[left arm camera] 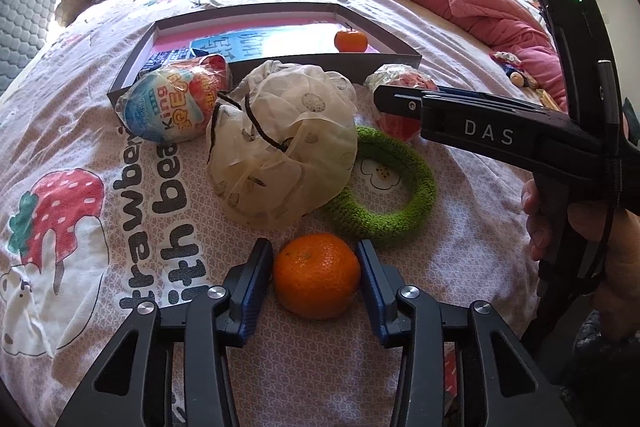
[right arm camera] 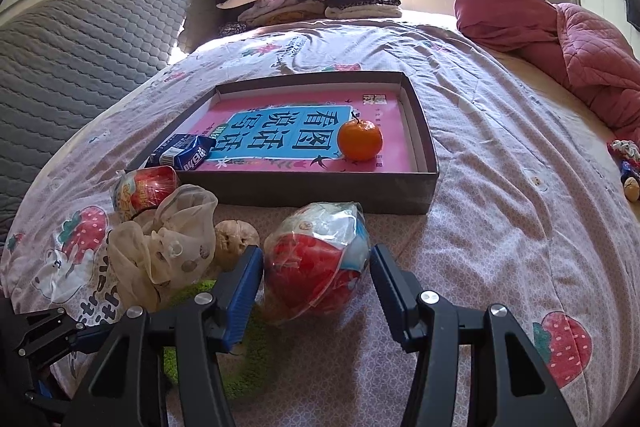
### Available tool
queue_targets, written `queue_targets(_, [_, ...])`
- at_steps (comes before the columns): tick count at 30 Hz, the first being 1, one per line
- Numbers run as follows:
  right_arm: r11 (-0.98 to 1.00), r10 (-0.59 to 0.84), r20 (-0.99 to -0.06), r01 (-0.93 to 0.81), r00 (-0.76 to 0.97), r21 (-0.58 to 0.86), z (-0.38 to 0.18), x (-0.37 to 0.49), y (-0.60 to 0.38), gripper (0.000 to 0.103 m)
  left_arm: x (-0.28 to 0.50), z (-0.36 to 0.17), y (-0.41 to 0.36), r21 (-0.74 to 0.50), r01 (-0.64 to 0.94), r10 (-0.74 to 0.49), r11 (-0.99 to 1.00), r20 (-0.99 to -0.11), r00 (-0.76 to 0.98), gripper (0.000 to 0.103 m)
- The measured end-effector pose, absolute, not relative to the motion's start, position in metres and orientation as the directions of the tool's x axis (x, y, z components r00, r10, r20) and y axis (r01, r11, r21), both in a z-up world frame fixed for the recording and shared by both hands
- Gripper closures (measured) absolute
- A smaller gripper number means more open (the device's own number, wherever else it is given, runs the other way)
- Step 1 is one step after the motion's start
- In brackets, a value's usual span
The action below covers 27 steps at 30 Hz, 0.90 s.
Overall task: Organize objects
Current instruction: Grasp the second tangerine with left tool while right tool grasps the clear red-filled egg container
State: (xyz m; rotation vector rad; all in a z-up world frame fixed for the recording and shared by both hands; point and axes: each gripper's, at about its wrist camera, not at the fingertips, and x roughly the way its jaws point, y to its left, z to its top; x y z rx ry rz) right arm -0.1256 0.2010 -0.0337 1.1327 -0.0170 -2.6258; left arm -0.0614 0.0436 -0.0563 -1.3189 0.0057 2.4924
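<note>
The left tongs [left arm camera: 316, 283] pinch a tangerine [left arm camera: 317, 275] lying on the bed [left arm camera: 280, 367], while the right tongs [right arm camera: 316, 281] stand open around a wrapped toy egg [right arm camera: 316, 263], both seemingly bound for the box [right arm camera: 424, 147].

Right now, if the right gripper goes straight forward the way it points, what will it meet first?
Most likely the wrapped red and white egg-shaped toy, which already lies between the right gripper's open jaws. Beyond it is the brown cardboard tray; the depth is unclear.

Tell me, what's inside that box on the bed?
Inside the box lie a pink book, an orange on it, and a blue carton. Whatever lies under the book is hidden.
</note>
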Motion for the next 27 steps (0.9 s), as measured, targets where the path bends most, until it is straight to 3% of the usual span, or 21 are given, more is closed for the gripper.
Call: queue_targets(27, [-0.952, -0.293, -0.675, 0.269, -0.677, 0.143, -0.02, -0.117, 0.208, 0.048, -0.051, -0.037, 0.046, -0.134, -0.294, 0.283, -0.946, -0.783, -0.554, 0.062])
